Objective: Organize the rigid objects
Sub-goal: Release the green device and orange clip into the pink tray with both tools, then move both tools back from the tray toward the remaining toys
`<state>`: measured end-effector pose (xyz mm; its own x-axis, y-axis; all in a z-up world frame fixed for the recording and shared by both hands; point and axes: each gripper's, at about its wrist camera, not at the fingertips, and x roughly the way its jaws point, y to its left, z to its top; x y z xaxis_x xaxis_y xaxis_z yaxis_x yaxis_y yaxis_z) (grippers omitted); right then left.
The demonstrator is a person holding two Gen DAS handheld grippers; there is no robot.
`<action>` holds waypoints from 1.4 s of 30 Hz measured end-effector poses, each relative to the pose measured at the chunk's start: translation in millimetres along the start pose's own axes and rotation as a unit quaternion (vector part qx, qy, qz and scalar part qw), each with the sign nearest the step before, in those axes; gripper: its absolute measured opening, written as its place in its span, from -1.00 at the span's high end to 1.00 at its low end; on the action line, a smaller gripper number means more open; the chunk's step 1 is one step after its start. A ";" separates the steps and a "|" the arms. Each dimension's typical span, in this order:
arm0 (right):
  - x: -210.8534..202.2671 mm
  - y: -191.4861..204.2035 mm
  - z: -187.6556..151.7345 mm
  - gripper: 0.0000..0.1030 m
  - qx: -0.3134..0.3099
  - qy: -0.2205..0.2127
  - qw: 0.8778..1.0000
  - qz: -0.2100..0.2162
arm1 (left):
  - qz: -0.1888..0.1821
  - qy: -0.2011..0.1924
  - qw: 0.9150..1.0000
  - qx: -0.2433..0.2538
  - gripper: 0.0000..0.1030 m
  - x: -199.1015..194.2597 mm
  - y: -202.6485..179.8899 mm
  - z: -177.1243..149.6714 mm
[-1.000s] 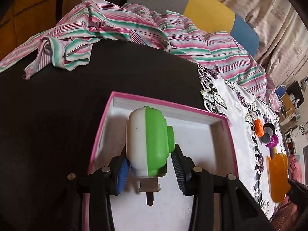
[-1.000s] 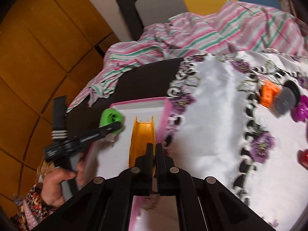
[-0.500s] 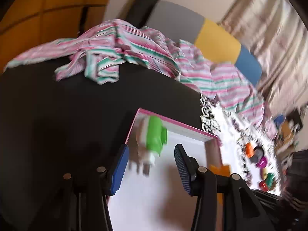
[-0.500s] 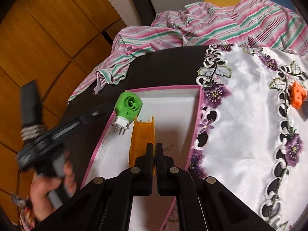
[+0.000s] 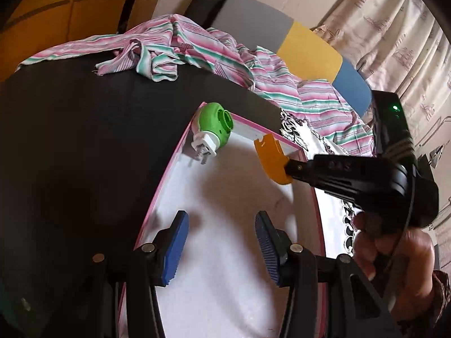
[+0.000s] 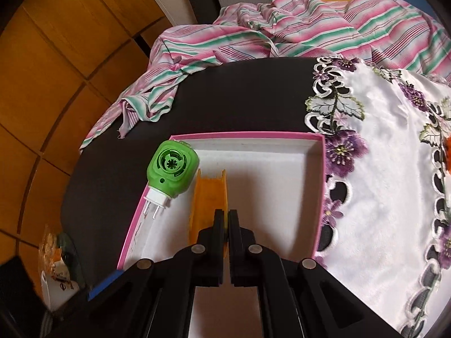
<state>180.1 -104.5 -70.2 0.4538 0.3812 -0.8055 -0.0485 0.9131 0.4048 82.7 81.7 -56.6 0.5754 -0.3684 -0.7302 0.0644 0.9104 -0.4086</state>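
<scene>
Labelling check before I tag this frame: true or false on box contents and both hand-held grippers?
1. The green plug lies in the box. True.
2. The left hand-held gripper grips the plug. False: it is open and empty, with the plug lying apart from it.
3. The right hand-held gripper is shut on the orange piece. True.
4. The orange piece is over the white cloth. False: it is over the box.
5. The striped fabric is inside the box. False: it lies beyond it.
</scene>
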 end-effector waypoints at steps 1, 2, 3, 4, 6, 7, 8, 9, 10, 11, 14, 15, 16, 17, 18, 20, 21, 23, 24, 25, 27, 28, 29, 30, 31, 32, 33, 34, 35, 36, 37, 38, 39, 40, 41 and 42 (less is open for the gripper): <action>2.5 1.6 1.1 0.95 -0.001 0.001 1.000 -0.004 | 0.000 0.000 1.000 -0.001 0.04 -1.0 1.3 -0.7; 4.4 2.9 2.1 0.95 -0.002 0.001 1.000 -0.006 | 0.002 -0.002 1.000 -0.002 0.04 -2.7 2.8 -1.7; 6.8 4.1 3.3 0.95 -0.003 0.001 1.000 -0.009 | 0.002 -0.003 1.000 -0.003 0.04 -3.3 3.9 -2.1; 9.2 4.8 4.4 0.95 -0.004 0.002 1.000 -0.013 | 0.002 -0.004 1.000 -0.005 0.04 -4.8 5.2 -3.0; 13.6 4.4 6.5 0.95 -0.001 0.003 1.000 -0.020 | 0.002 -0.005 1.000 -0.009 0.04 -7.1 8.2 -4.4; 16.5 3.4 8.3 0.95 0.003 0.005 1.000 -0.023 | 0.001 -0.005 1.000 -0.011 0.04 -7.7 9.4 -5.1; 18.2 2.6 9.4 0.95 0.007 0.005 1.000 -0.024 | 0.000 -0.005 1.000 -0.015 0.04 -8.2 10.7 -5.9; 20.1 1.7 10.9 0.95 0.013 0.005 1.000 -0.026 | -0.001 -0.004 1.000 -0.018 0.04 -8.8 12.1 -6.8; 22.2 1.0 12.7 0.95 0.019 0.006 0.999 -0.025 | -0.003 -0.004 1.000 -0.020 0.04 -9.2 13.0 -7.6; 24.3 0.8 14.6 0.95 0.024 0.006 0.999 -0.024 | -0.004 -0.003 1.000 -0.021 0.04 -9.2 13.3 -8.2; 29.4 2.4 19.6 0.95 0.034 0.000 0.999 -0.023 | -0.006 0.000 1.000 -0.025 0.04 -9.2 14.7 -10.8; 31.3 2.8 21.0 0.94 0.036 -0.001 0.999 -0.023 | -0.007 0.001 1.000 -0.026 0.04 -9.2 14.5 -11.3; 33.4 3.1 22.2 0.91 0.039 0.000 0.999 -0.022 | -0.007 0.003 1.000 -0.026 0.04 -9.2 14.4 -12.1; 34.8 3.6 22.8 0.88 0.040 0.002 0.999 -0.018 | -0.008 0.003 1.000 -0.027 0.04 -9.5 13.9 -13.1; 35.0 4.0 22.5 0.85 0.040 0.003 0.999 -0.015 | -0.009 0.003 1.000 -0.027 0.04 -9.9 13.6 -13.6; 32.9 3.2 22.1 0.85 0.046 0.000 0.999 -0.009 | -0.007 0.003 1.000 -0.026 0.04 -10.2 13.0 -15.4; 31.4 2.3 21.5 0.85 0.047 0.001 0.999 -0.005 | -0.008 0.003 1.000 -0.027 0.04 -10.5 12.9 -15.8; 26.3 0.0 19.1 0.85 0.051 0.001 0.999 -0.003 | -0.010 0.003 1.000 -0.030 0.04 -10.5 12.7 -16.8; 23.5 -0.9 18.4 0.85 0.053 0.000 0.999 0.001 | -0.010 0.004 0.999 -0.030 0.04 -10.5 12.3 -17.6; 19.5 -2.0 16.6 0.85 0.054 0.000 0.999 0.003 | -0.011 0.005 0.999 -0.030 0.04 -10.3 12.2 -17.4; 10.8 -2.9 12.4 0.80 0.050 0.000 0.999 0.006 | -0.014 0.004 0.999 -0.031 0.04 -10.8 10.2 -18.4; 4.2 -2.9 9.6 0.78 0.045 -0.001 0.999 0.005 | -0.016 0.005 0.999 -0.031 0.04 -10.6 8.7 -19.0; 0.2 -3.0 7.8 0.73 0.041 -0.002 0.999 0.005 | -0.018 0.006 0.999 -0.030 0.04 -10.5 7.2 -19.7; -5.4 -3.2 5.1 0.65 0.034 -0.004 0.999 0.004 | -0.021 0.006 0.999 -0.029 0.04 -10.9 5.1 -20.7; -13.3 -3.1 1.5 0.62 0.023 -0.008 1.000 0.002 | -0.025 0.006 0.999 -0.027 0.04 -11.4 2.6 -21.7; -18.9 -4.1 -1.5 0.62 0.017 -0.011 1.000 0.000 | -0.028 0.007 0.999 -0.025 0.04 -12.0 0.9 -22.6; -26.9 -4.9 -5.3 0.62 0.007 -0.015 1.000 -0.004 | -0.032 0.008 0.999 -0.022 0.04 -12.4 -2.3 -23.8; -32.2 -6.3 -7.7 0.62 0.002 -0.017 1.000 -0.006 | -0.036 0.008 0.999 -0.020 0.04 -12.7 -4.8 -24.3; -37.8 -8.2 -10.2 0.62 -0.004 -0.020 1.000 -0.011 | -0.045 0.009 0.999 -0.017 0.04 -13.5 -8.6 -25.6; -43.8 -11.0 -13.3 0.62 -0.009 -0.023 1.000 -0.017 | -0.051 0.011 0.999 -0.014 0.04 -13.7 -12.0 -26.4; -51.0 -15.2 -17.4 0.62 -0.013 -0.026 0.999 -0.025 | -0.056 0.012 0.998 -0.009 0.04 -14.2 -16.3 -27.5; -55.5 -19.4 -19.9 0.62 -0.016 -0.026 0.999 -0.029 | -0.061 0.012 0.998 -0.004 0.04 -15.1 -20.0 -28.8; -59.5 -22.6 -22.2 0.62 -0.017 -0.026 0.999 -0.032 | -0.064 0.012 0.998 0.000 0.04 -16.1 -23.7 -29.9; -65.7 -28.1 -26.2 0.62 -0.017 -0.026 0.999 -0.037 | -0.067 0.012 0.998 0.004 0.04 -16.6 -27.4 -31.4; -70.0 -31.9 -28.9 0.62 -0.018 -0.026 0.999 -0.040 | -0.070 0.014 0.997 0.009 0.04 -16.7 -31.6 -33.2; -74.2 -36.5 -31.9 0.62 -0.019 -0.027 0.998 -0.044 | -0.074 0.017 0.997 0.014 0.04 -16.3 -36.5 -35.3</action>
<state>119.8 -161.6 -39.0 0.5045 0.2920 -0.8126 -0.0396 0.9479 0.3160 42.1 47.8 -49.1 0.5297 -0.5054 -0.6812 0.1697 0.8500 -0.4987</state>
